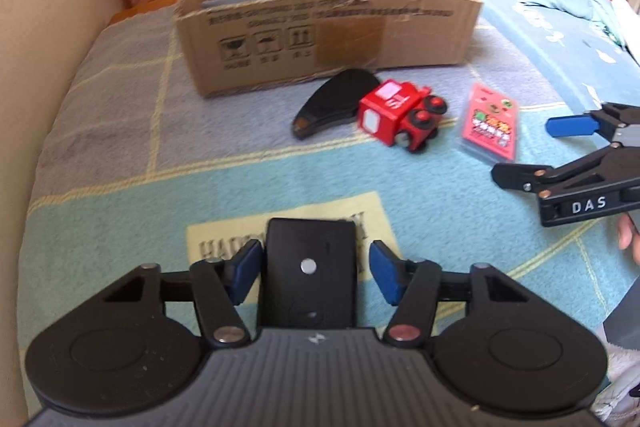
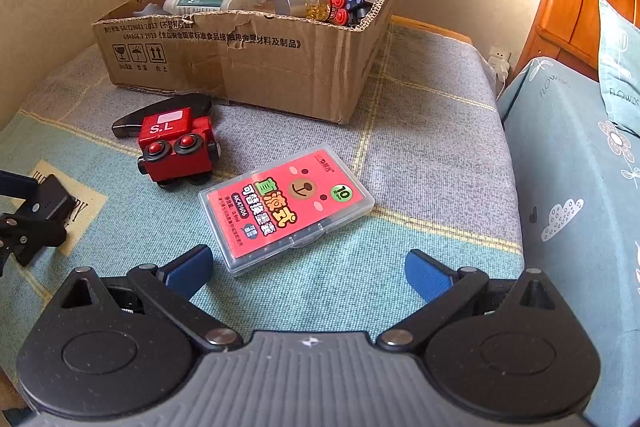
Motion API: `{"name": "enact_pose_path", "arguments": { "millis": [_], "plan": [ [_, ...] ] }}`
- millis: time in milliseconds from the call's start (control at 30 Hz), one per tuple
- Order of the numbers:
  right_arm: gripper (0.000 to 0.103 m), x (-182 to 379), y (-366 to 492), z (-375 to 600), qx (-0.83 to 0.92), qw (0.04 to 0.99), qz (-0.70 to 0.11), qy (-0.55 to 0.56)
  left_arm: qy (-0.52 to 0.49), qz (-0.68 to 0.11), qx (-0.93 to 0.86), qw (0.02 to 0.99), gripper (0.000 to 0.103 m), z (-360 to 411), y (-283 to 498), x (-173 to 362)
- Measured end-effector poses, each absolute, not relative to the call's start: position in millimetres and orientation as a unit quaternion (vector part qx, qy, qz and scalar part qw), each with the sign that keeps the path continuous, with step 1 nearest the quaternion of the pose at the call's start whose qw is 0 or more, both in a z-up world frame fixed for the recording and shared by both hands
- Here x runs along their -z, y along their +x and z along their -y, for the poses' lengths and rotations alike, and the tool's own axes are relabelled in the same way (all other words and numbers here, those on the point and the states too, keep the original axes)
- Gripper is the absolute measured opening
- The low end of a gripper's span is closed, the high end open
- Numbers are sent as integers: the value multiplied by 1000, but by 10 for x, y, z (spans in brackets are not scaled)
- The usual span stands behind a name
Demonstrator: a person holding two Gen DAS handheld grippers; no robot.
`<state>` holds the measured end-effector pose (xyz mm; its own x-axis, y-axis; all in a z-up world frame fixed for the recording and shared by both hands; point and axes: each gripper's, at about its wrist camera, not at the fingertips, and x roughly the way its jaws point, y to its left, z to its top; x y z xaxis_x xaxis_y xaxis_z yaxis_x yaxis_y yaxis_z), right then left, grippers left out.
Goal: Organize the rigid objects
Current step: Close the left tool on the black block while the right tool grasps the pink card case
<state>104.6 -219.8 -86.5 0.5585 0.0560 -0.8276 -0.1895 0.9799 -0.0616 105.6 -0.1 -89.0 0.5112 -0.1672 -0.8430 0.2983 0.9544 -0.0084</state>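
The left gripper (image 1: pixel 312 273) straddles a black case (image 1: pixel 310 277), pads not quite touching. The box (image 1: pixel 320 35) already holds bottles (several items). Scoop (image 2: pixel 160 113), train (image 2: pixel 176 151) and cartridge case (image 2: pixel 286 209) remain; the right gripper (image 2: pixel 308 273) is spread.

A flat black rectangular device (image 1: pixel 311 271) with a small silver dot on its face lies between the left gripper's blue pads. A red toy train car (image 2: pixel 176 145) marked "S.L" stands on its wheels, just in front of a black curved-handled tool (image 2: pixel 160 113) lying flat. A clear plastic case (image 2: pixel 286 209) with a red bear label lies flat nearby. Behind them, an open cardboard box (image 2: pixel 256 67) holds bottles, a jar and a blue block.
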Motion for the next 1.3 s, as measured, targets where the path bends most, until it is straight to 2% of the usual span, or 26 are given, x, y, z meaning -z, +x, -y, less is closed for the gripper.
{"name": "enact_pose_path", "arguments": {
  "millis": [500, 567, 1300],
  "plan": [
    [103, 852, 1087, 2234, -108, 876, -461, -89, 127, -458, 212, 854, 55, -14, 1000, 887],
    [103, 848, 1120, 2246, -122, 872, -464, -95, 125, -462, 215, 851, 52, -6, 1007, 880],
    [103, 890, 1643, 2180, -251, 835, -464, -153, 110, -469, 195, 854, 53, -14, 986, 874]
  ]
}}
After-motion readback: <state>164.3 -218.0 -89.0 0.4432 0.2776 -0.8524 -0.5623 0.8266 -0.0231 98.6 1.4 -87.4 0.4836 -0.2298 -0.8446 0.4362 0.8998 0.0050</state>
